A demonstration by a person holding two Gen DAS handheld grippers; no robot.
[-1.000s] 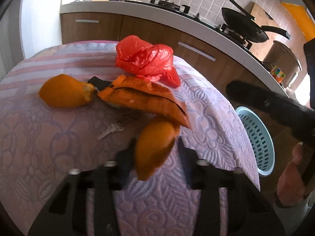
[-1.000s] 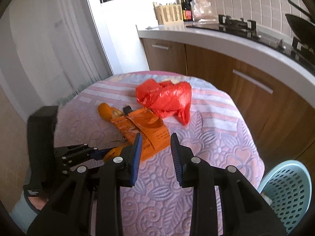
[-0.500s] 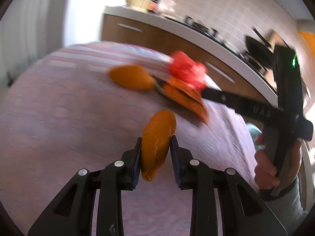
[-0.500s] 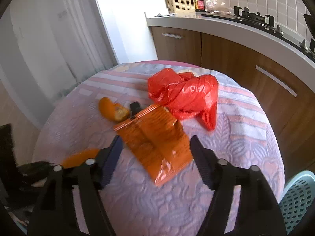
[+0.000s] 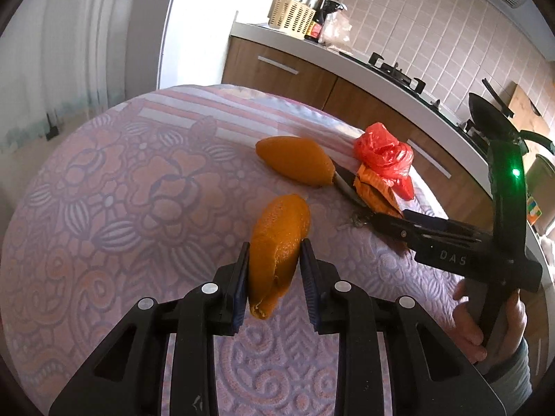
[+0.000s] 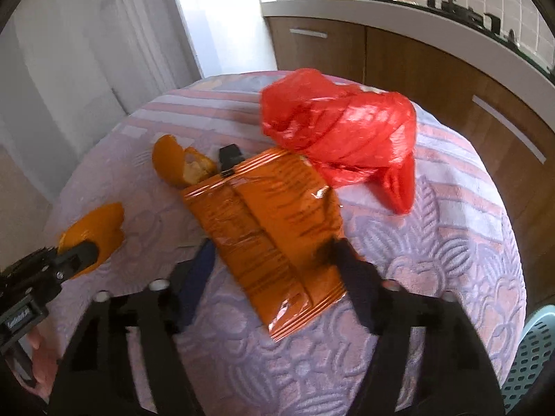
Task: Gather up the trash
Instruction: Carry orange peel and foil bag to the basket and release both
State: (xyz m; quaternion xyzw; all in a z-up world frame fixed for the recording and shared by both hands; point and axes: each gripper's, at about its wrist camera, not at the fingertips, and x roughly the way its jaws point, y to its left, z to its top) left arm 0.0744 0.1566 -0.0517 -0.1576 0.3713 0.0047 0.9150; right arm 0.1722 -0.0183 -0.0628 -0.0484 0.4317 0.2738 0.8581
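The orange peel is clamped between the pads of the left tool, lifted above the bench. It could slip, being held only by its lower part. The right tool is closing around the orange snack wrapper, not yet pinched; the slick foil could slide out, or the keys beneath could be caught.

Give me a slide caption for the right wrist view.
Right tongs closing around orange wrapper beside red bag.
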